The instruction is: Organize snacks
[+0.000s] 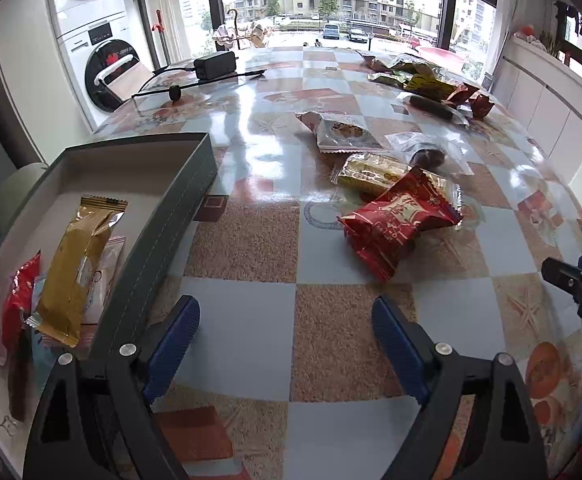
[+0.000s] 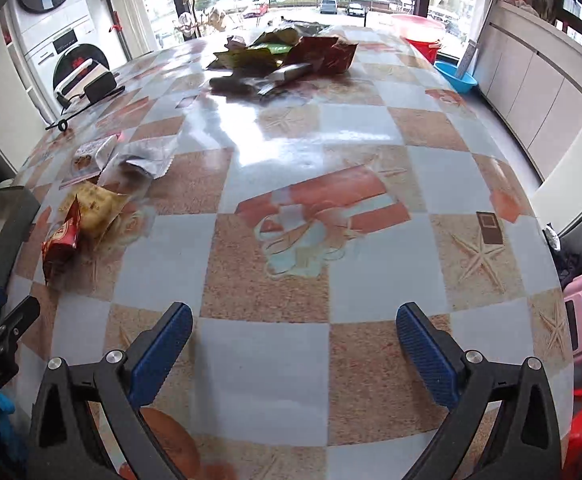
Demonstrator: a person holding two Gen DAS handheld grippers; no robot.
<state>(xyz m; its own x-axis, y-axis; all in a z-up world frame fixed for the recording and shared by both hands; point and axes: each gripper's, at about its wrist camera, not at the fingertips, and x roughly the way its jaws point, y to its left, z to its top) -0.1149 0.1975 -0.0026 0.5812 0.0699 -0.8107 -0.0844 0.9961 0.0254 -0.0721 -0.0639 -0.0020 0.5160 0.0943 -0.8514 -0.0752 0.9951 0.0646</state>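
Snacks part sorted; both hand-held grippers wide open, empty.

Left to right: grey box (image 1: 163, 216) on the desk (image 1: 251, 240) holds a gold packet (image 1: 77, 268) and a red packet (image 1: 19, 300). Left hand-held gripper (image 1: 287, 328) hovers beside it; red snack bag (image 1: 395, 224) just ahead. Right hand-held gripper (image 2: 295, 332) hangs over bare desk, far snack pile (image 2: 287, 56) well apart.

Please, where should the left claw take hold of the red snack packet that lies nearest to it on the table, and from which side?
Probably across the puffed middle of the red snack packet, coming from above. It lies flat on the table, so its crimped ends offer little. The open left claw is empty.
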